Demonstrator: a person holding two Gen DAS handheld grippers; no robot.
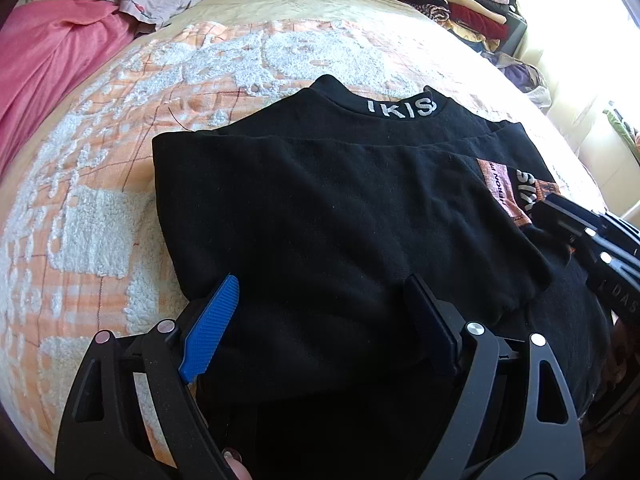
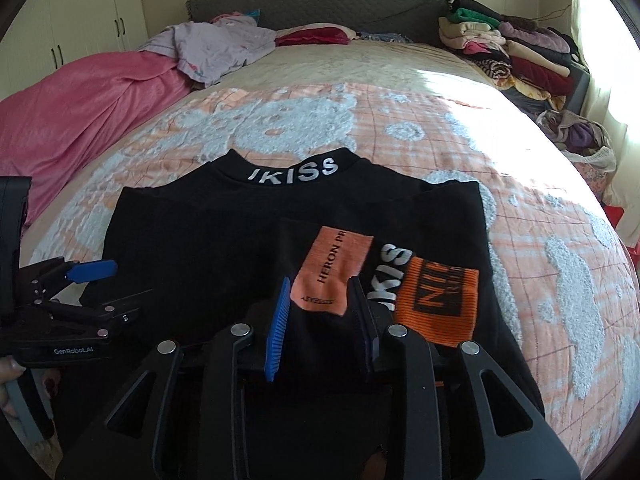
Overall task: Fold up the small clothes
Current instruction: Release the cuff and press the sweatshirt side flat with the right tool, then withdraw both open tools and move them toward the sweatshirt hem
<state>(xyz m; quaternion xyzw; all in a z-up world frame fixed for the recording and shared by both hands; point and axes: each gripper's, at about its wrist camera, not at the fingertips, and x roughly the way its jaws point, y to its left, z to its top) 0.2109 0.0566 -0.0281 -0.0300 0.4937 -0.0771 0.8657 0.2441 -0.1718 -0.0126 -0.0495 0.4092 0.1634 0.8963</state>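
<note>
the black top point(image 2: 224, 240) lies flat on the bed point(image 2: 400, 120), on its orange-and-white bedspread, collar with white lettering pointing away toward the headboard and the hem toward both hand-held grippers. its sides appear already folded inward, so the bundle now runs long from collar to hem, straight ahead of each camera. an orange printed panel point(image 2: 332, 268) shows on the right part.

the right hand-held gripper point(image 2: 324, 328) sits over the near right portion, its jaws partly apart with black fabric lying between them; the pads do not look pressed onto the cloth, so i judge it released. the left hand-held gripper point(image 1: 320, 320) hangs over the near left portion, jaws wide and holding nothing.

both are about equally near the hem edge, one on each side. the coming fold, as i judge it, turns on carrying that near edge away toward the collar.
</note>
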